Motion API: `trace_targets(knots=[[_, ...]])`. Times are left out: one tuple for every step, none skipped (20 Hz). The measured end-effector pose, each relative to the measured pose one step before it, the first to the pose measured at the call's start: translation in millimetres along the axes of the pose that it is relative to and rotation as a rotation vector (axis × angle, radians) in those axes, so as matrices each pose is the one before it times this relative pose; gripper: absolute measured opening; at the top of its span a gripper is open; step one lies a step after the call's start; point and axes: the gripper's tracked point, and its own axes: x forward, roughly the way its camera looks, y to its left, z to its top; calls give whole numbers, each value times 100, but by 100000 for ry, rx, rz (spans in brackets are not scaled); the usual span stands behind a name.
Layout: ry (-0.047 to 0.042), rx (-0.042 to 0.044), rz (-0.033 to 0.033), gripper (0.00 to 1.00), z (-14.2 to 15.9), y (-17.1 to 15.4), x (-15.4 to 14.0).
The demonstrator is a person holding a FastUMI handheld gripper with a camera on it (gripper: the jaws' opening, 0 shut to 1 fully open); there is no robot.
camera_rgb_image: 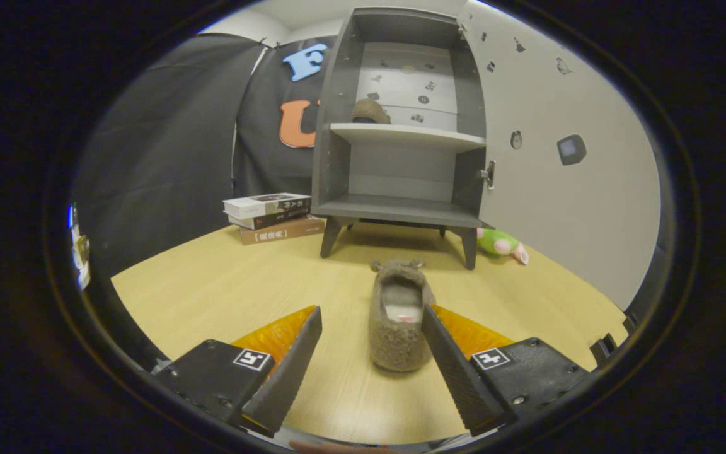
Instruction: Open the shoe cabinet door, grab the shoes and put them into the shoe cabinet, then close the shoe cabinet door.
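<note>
**Gripper wide open, slipper between the fingers, cabinet door open**

Gripper (372,321) is spread wide, nothing held. Both fingers hang over the wooden table (212,290). Left finger (287,366) is well clear of the slipper. Right finger (457,372) sits just beside the slipper's right edge; can't tell if it touches.

The grey fuzzy slipper (399,318) lies on the table between the fingers, nearer the right one, long axis pointing away toward the cabinet. Its opening faces up and a pale insole shows inside.

The shoe cabinet (401,132) stands on short legs beyond the slipper, at the far side of the table. Its door (564,189) is swung open to the right, with a latch (488,173) at the hinge-side edge. Inside, a second slipper (370,111) rests on the middle shelf (407,133), left side. The bottom compartment holds nothing visible.

Other items: a stack of books (271,217) on the table just left of the cabinet, and a green and pink plush toy (501,244) on the table by the cabinet's right front leg, under the open door.
</note>
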Motion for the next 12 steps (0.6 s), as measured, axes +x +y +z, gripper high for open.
trace_targets(knots=[[-1291, -20, 958, 100, 495, 325, 996], [142, -161, 1434, 100, 214, 537, 858], [877, 737, 838, 100, -91, 390, 985], [2581, 998, -192, 98, -365, 172, 1093], [3511, 1333, -716, 91, -810, 100, 1064], [3791, 1651, -800, 84, -721, -39, 1097], [601, 113, -2298, 78, 182, -352, 857], [848, 14, -2228, 77, 79, -513, 675], [2764, 1819, -132, 73, -341, -285, 704], [4104, 2732, 4413, 68, -556, 482, 650], [5247, 2557, 2169, 63, -589, -147, 745], [5800, 1061, -940, 59, -809, -780, 806]])
